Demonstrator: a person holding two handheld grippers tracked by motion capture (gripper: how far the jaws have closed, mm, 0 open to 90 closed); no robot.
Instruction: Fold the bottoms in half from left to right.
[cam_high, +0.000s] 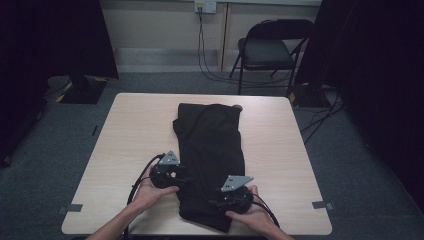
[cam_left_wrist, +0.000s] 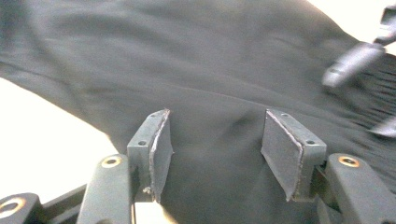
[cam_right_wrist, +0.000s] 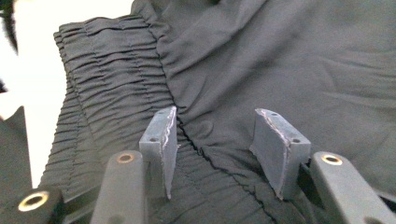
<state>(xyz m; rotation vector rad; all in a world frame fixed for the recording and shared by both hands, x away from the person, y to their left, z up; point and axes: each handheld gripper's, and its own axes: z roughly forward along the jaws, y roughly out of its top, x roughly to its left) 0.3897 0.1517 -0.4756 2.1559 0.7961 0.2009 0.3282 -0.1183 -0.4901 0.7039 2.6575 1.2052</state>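
Pale wooden table (cam_high: 135, 130), black trousers (cam_high: 212, 150) lengthwise. My left gripper (cam_high: 182, 178) gapes at their left edge; my right gripper (cam_high: 216, 202), unclenched, straddles the waistband (cam_right_wrist: 112, 93).

A black garment (cam_high: 212, 160) is seen on a pale, light-wood-grained table (cam_high: 140, 130); its cloth is plain and unpatterned, and its gathered waistband (cam_right_wrist: 112, 70) is marked by fine parallel ridges of the same black. The left gripper (cam_high: 181, 179) and the right gripper (cam_high: 216, 202) are bodied in black, each topped by a grey three-cornered plate, with dark grey pads (cam_left_wrist: 161, 149) and brass-coloured rivets shown in the gripper views. The floor (cam_high: 45, 165) is covered in grey-blue carpet. A black folding chair (cam_high: 267, 50) is set before a cream wall (cam_high: 160, 25).
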